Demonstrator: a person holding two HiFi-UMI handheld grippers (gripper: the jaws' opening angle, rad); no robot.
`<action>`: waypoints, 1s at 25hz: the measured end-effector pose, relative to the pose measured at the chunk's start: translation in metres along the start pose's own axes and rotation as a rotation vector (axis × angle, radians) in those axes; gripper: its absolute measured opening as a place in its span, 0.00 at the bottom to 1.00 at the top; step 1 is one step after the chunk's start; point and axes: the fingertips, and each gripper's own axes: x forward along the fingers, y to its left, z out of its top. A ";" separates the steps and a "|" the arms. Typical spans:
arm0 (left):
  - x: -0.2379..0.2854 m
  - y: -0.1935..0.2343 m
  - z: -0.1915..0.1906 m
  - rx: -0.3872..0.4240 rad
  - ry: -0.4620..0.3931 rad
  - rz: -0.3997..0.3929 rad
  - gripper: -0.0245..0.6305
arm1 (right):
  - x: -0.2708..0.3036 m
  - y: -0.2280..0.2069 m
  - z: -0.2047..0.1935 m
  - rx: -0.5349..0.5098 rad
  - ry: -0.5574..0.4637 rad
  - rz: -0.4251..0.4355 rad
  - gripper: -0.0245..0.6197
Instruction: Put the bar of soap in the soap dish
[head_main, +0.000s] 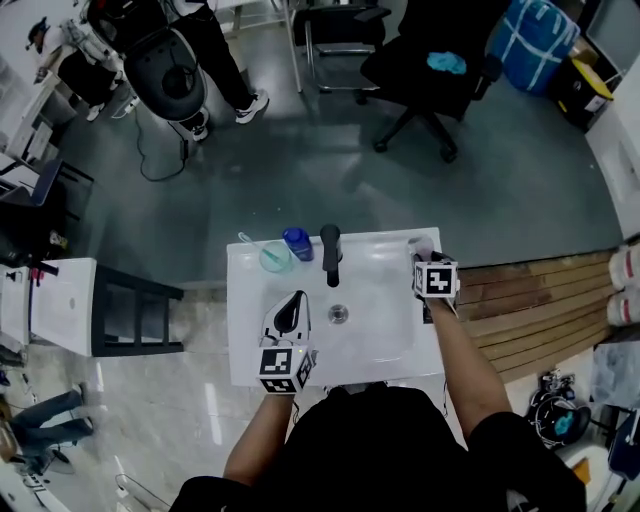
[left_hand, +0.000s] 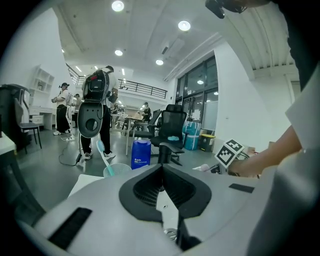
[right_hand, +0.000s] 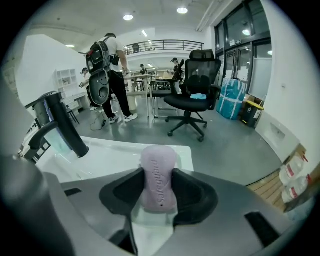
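A pale purple bar of soap (right_hand: 159, 186) stands upright between the jaws of my right gripper (right_hand: 159, 172), which is shut on it. In the head view that gripper (head_main: 424, 252) is over the back right corner of the white sink (head_main: 385, 335), with the soap (head_main: 421, 243) at its tip. A white surface lies right under the soap; I cannot tell whether it is the soap dish or the sink's ledge. My left gripper (head_main: 296, 298) hovers over the basin's left side, shut and empty (left_hand: 161, 169). The black faucet (head_main: 330, 255) stands between the two grippers.
A cup with a toothbrush (head_main: 272, 257) and a blue bottle (head_main: 297, 242) stand on the back left ledge. The drain (head_main: 339, 314) is mid-basin. A white side table (head_main: 60, 305) sits left, wooden planks (head_main: 540, 310) right. An office chair (head_main: 430, 60) and people stand beyond.
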 end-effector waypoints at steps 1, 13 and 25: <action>-0.001 0.003 0.000 0.004 0.002 0.009 0.07 | 0.002 0.000 0.001 0.001 0.006 0.000 0.33; -0.017 0.008 -0.003 -0.002 0.001 0.030 0.07 | 0.012 0.001 0.015 0.013 0.043 -0.012 0.34; -0.016 -0.023 0.012 0.027 -0.025 -0.033 0.07 | -0.103 0.030 0.107 -0.159 -0.341 0.056 0.14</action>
